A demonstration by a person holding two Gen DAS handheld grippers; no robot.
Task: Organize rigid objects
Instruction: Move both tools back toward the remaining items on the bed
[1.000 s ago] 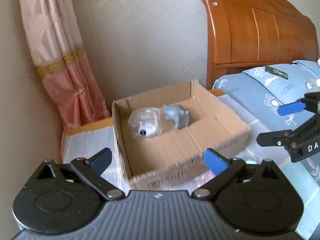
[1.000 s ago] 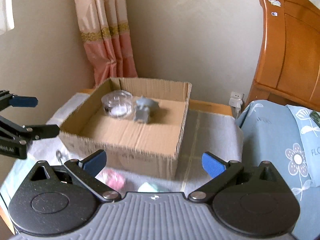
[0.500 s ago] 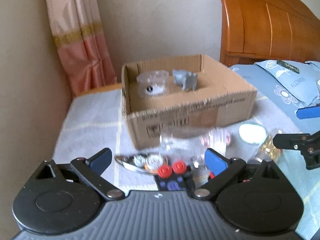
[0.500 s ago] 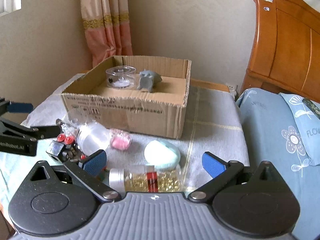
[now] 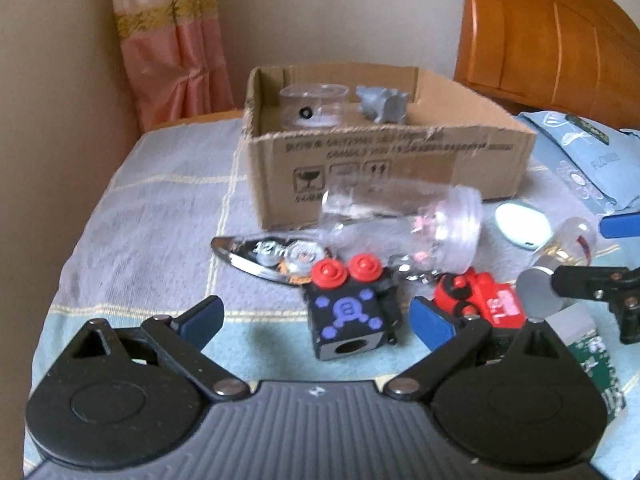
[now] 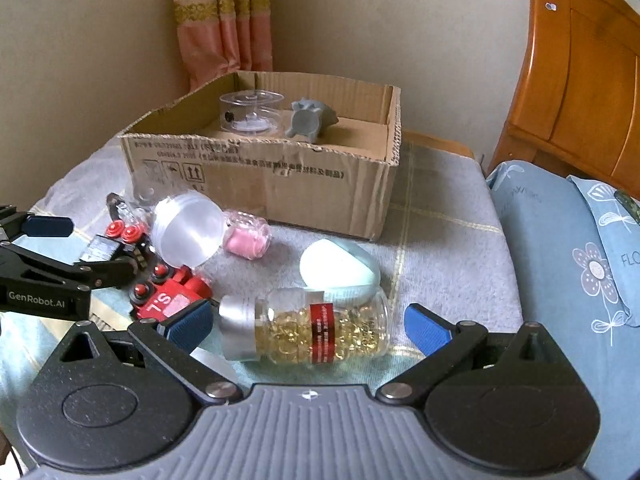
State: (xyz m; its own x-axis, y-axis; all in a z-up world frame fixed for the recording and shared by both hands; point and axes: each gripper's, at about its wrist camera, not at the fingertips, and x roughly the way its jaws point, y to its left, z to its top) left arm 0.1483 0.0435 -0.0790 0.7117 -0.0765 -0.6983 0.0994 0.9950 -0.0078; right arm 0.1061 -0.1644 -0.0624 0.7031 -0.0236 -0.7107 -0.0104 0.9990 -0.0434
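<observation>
Right gripper (image 6: 307, 326), spread and empty, frames the capsule bottle (image 6: 306, 326) lying at 12 o'clock, long axis crosswise. Left gripper (image 5: 316, 320), also spread and empty, faces the black cube (image 5: 350, 320); box (image 6: 280, 184) beyond.

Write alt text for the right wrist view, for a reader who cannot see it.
The open right hand-held gripper hovers just above a capsule bottle lying on its side between its fingers on a cloth-covered table. Behind sits a cardboard box holding a clear container and a grey figure; the left hand-held gripper enters at left over small toys.
</observation>
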